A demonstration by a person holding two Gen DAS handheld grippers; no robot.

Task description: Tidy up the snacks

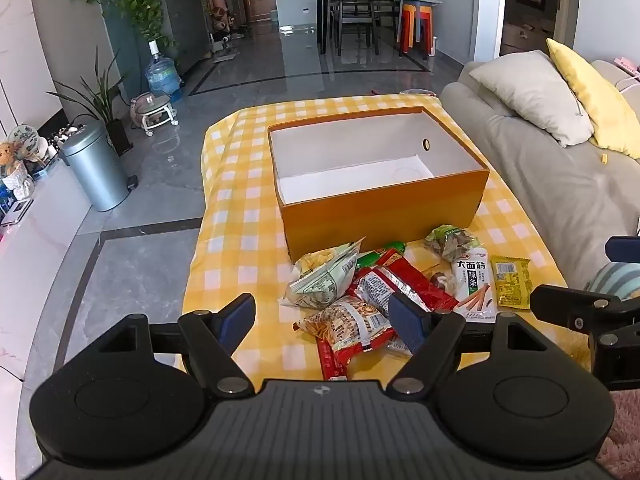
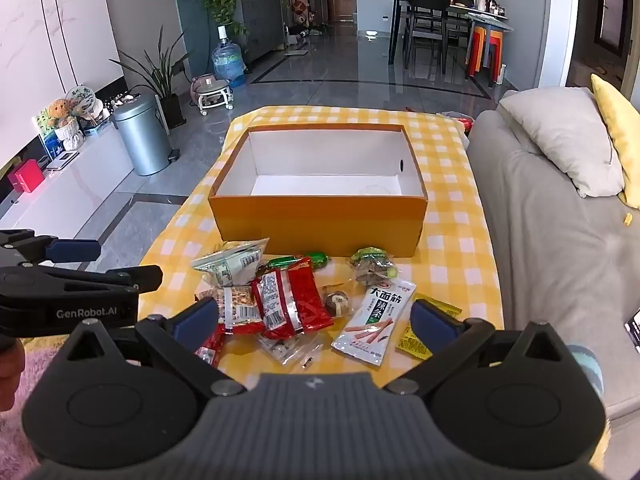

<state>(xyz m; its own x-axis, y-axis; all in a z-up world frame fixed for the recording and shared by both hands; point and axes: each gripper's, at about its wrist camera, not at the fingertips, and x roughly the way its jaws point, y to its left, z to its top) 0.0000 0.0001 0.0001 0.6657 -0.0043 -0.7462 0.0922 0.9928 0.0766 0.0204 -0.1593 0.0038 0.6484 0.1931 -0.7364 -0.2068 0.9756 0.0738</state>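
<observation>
I hold the left gripper (image 1: 324, 316) and right gripper (image 2: 316, 320) wide open, empty, low in frame above the snack packets (image 2: 292, 300); the orange box (image 2: 320, 216) sits centre.

Open orange cardboard box w/ white inside (image 2: 320, 222) sits empty at mid-table, long side facing the near edge. Just in front, touching its wall: loose heap of foil snack packets (image 2: 288, 300) — red ones centre, green-white bag (image 2: 230, 266) at left, flat white strip pack (Chinese print) (image 2: 374, 316) and small yellow sachet (image 2: 416, 338) toward the right edge.
</observation>
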